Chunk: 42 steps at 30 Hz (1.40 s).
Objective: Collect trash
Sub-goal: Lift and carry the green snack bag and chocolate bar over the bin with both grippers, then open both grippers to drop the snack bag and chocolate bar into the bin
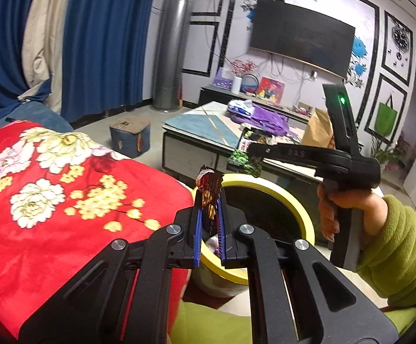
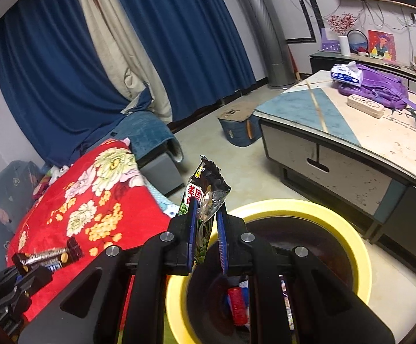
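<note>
My left gripper (image 1: 209, 200) is shut on a dark brown candy wrapper (image 1: 208, 192), held over the near rim of a yellow-rimmed trash bin (image 1: 299, 209). My right gripper (image 2: 206, 215) is shut on a black-and-green snack bag (image 2: 205, 189) above the same bin's (image 2: 351, 235) left rim. In the left wrist view the right gripper (image 1: 254, 150) reaches in from the right with that bag (image 1: 248, 154) at its tip. In the right wrist view the left gripper's fingers (image 2: 33, 275) hold the dark wrapper (image 2: 50, 256) at lower left. Wrappers (image 2: 236, 304) lie inside the bin.
A red flowered blanket (image 1: 50, 186) covers the sofa to the left of the bin. A low coffee table (image 2: 337, 132) stands behind it with a purple backpack (image 2: 380, 86), a tissue pack (image 2: 347, 73) and a brown paper bag (image 1: 320, 129). A small blue stool (image 1: 129, 136) sits on the floor.
</note>
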Available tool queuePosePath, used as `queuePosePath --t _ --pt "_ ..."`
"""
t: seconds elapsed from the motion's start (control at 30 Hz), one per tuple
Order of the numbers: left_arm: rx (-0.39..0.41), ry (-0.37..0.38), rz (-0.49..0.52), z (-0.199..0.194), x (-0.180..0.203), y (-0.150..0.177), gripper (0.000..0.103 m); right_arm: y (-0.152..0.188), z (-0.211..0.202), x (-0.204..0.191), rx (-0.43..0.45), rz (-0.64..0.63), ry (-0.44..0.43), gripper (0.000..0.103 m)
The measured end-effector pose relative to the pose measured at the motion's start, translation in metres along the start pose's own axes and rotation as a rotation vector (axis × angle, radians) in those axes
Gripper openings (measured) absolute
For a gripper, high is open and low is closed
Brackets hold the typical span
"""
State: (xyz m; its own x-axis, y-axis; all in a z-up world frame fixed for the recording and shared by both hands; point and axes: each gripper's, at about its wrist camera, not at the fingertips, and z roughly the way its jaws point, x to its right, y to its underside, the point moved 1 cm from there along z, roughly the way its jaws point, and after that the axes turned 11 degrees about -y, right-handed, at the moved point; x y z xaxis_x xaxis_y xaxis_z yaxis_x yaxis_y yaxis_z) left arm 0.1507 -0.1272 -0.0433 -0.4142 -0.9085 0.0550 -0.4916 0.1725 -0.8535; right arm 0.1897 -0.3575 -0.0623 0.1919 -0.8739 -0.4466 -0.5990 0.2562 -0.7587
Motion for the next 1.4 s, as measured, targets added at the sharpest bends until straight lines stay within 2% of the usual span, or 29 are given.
queuePosePath --t 0.63,0.93,1.4 --pt "-0.103 0.105 0.121 0.041 0.05 0.02 0.005 0.033 -0.017 0.062 -0.05 0.084 0.069 0.013" --pt "-0.151 0.116 0.16 0.059 0.063 0.025 0.005 0.048 -0.018 0.076 -0.082 0.105 0.072 0.014" --pt "-0.204 0.106 0.145 0.085 0.066 0.023 0.006 0.063 -0.017 0.089 -0.121 0.143 0.068 0.016"
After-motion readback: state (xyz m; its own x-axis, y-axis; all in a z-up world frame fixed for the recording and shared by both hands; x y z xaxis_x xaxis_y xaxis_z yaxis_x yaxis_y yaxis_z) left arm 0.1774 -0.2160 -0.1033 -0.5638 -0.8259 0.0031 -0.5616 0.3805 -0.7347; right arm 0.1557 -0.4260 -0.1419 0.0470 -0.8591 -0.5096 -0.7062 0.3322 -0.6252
